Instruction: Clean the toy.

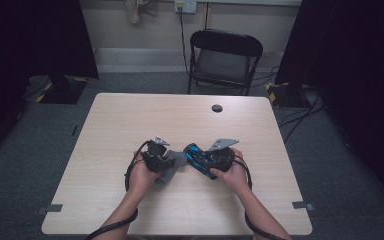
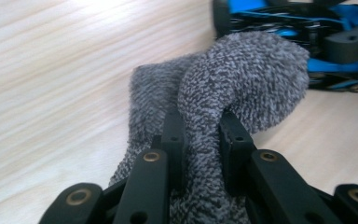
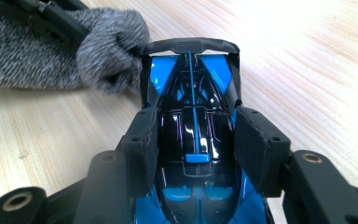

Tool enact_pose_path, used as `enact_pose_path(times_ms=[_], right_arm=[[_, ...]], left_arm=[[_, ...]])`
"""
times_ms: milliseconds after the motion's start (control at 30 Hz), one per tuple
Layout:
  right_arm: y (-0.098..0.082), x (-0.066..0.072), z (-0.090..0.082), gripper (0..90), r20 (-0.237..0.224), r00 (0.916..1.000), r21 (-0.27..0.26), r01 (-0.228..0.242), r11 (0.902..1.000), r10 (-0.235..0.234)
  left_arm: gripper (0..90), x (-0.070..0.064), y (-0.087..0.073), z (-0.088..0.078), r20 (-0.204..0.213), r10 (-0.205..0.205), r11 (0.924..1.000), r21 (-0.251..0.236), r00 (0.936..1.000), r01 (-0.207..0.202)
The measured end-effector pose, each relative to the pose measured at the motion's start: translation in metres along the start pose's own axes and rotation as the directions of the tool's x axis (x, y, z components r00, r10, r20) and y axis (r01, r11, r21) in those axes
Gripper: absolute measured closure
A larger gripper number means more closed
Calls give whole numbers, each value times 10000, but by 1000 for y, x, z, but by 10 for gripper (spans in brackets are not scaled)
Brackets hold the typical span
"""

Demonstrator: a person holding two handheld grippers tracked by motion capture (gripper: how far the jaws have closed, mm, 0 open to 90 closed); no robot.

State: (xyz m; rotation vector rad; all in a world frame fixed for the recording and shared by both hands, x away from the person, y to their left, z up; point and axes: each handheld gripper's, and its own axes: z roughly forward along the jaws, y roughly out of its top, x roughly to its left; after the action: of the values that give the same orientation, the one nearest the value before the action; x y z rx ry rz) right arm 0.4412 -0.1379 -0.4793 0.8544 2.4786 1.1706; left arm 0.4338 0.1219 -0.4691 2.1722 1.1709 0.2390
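Right gripper view: we read our right gripper [image 3: 193, 140] clamping the blue toy car [image 3: 193, 93] while our left gripper [image 2: 200, 135] pinches the grey sock [image 2: 242, 84] against the car's tail; wiping looks underway, unfinished.

A grey knitted sock [image 2: 242, 79], fuzzy and mottled, lies bunched on the pale wooden surface [image 1: 130, 120], one fold lifted and pinched. Its rounded end touches the rear wing of a glossy blue-and-black toy racing car [image 3: 193, 116], which sits just beside the sock, upright, its tail towards the sock.
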Motion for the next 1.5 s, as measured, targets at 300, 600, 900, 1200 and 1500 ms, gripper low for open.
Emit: enact_pose_path(times_ms=[300, 600, 900, 1200, 1500], right_arm=[[-1, 0, 0, 511, 12, 10000, -27, -17, 10000, 17], [-1, 1, 0, 511, 26, 10000, -44, -10, 10000, 10], [-1, 1, 0, 511, 39, 10000, -44, -20, 10000, 21], [0, 1, 0, 511, 47, 10000, -18, -43, 10000, 44], [0, 1, 0, 510, 41, 10000, -16, -67, 10000, 68]], left_arm=[[754, 10, -6, -12, -110, -190, 9997, -127, 9998, 189], [753, -10, -12, -26, 782, 288, 9995, -160, 9965, -276], [751, -51, -12, -18, 1636, 833, 9964, -314, 9830, -792], [752, -99, -12, 6, 2627, 1800, 9821, 64, 9479, -1883], [750, -109, -5, 21, 2587, 2002, 9778, 87, 9450, -2095]])
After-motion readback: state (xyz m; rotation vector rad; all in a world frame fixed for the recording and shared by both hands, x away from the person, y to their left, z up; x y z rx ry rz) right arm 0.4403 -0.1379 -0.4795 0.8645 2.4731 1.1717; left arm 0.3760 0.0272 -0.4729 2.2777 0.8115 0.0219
